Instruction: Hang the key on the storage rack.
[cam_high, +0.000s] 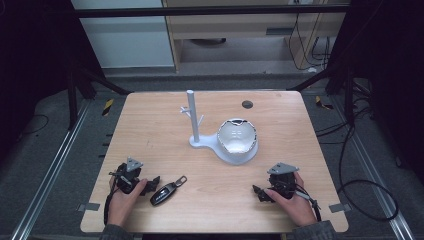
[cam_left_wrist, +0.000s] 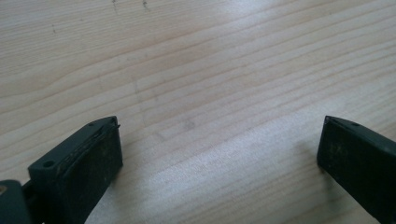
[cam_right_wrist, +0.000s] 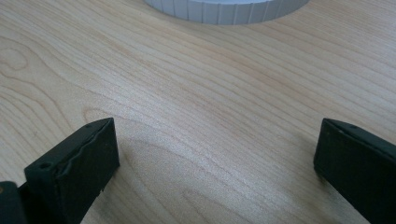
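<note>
Key fob (cam_high: 167, 190) on table (cam_high: 210, 165), untouched, just beside L gripper (cam_high: 150, 184); stand (cam_high: 192, 117) w/ dish well apart. Both grippers, incl. R gripper (cam_high: 259, 192), wide, nothing between jaws. Step: pre-grasp, prob.; next calls for L jaws astride fob.

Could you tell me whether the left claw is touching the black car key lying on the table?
Apart. The left gripper view shows the left claw open over bare wood; the high view shows the car key just beside it.
</note>
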